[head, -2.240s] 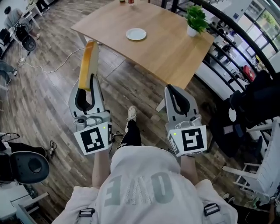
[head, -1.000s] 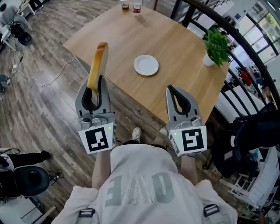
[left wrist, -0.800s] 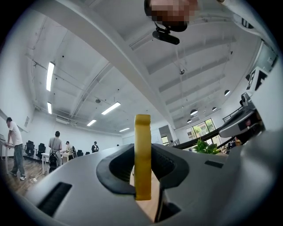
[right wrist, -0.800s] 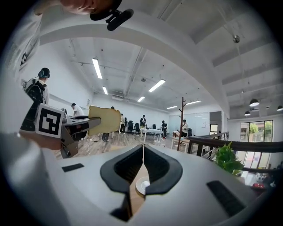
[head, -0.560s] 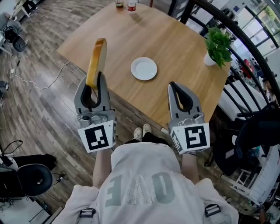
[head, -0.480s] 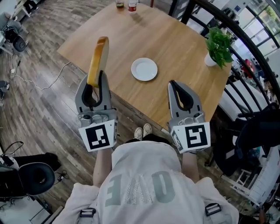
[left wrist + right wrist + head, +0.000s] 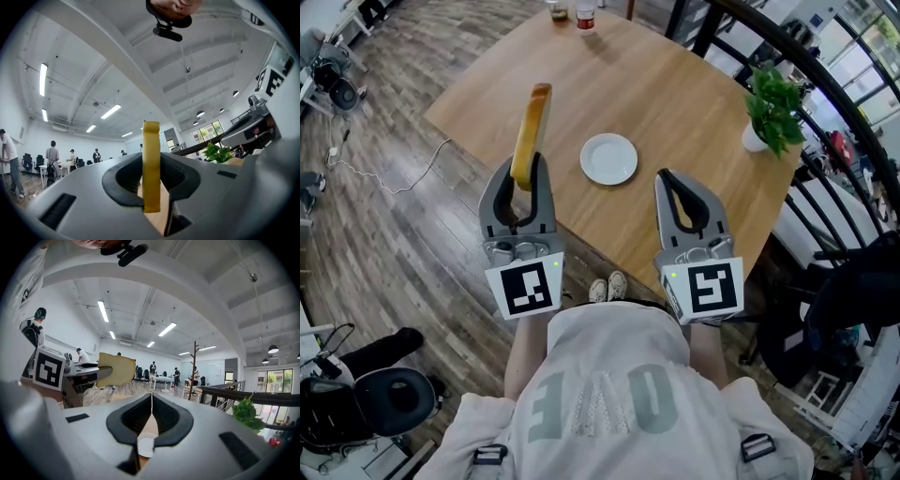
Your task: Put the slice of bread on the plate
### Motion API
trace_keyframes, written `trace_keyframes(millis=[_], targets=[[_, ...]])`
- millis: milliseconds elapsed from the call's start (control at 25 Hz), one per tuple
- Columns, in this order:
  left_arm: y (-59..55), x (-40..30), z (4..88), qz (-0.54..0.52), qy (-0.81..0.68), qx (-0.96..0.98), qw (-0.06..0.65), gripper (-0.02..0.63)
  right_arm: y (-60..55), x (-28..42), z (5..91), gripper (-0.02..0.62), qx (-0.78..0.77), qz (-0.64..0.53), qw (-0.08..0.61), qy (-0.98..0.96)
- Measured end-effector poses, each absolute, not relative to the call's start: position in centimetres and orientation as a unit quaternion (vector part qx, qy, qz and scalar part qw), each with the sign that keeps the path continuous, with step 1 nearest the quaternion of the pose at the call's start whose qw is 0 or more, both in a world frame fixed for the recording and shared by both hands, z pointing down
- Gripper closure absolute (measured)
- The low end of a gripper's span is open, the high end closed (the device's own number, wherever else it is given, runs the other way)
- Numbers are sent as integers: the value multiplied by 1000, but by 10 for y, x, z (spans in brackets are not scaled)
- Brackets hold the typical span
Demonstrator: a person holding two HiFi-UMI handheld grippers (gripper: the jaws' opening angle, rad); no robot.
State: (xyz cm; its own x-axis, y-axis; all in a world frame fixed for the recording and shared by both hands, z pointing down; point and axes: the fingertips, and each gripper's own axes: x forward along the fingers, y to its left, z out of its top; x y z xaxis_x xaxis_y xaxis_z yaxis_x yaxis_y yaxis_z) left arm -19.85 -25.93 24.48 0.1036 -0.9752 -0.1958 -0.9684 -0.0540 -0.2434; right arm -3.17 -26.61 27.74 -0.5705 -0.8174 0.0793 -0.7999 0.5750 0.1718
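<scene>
Pinching bread (image 7: 532,127) by its lower end only in the left tool (image 7: 531,167), slice upright on edge: liable to bend, tear or swing loose under a jolt or a harder squeeze. Likely to land on edge and topple off the plate (image 7: 608,158) if released without rolling flat. Carried short of the plate and to its left, over the near side of the tabletop (image 7: 694,103). Held side by side ahead of the chest, pointing roughly level; right tool (image 7: 667,178) pressed together, empty.
</scene>
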Motion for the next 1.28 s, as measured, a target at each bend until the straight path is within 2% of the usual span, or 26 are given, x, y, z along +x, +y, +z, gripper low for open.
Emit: trace_keyframes(millis=[520, 720, 1280], targets=[[-334, -156, 306, -180, 605, -751, 197, 517, -287, -9, 289, 575, 467, -28, 68, -881], [-364, -135, 345, -250, 570, -747, 232, 518, -305, 2, 301, 575, 472, -8, 78, -878], [-405, -106, 468, -376, 509, -755, 173, 517, -338, 32, 339, 575, 477, 44, 110, -871]])
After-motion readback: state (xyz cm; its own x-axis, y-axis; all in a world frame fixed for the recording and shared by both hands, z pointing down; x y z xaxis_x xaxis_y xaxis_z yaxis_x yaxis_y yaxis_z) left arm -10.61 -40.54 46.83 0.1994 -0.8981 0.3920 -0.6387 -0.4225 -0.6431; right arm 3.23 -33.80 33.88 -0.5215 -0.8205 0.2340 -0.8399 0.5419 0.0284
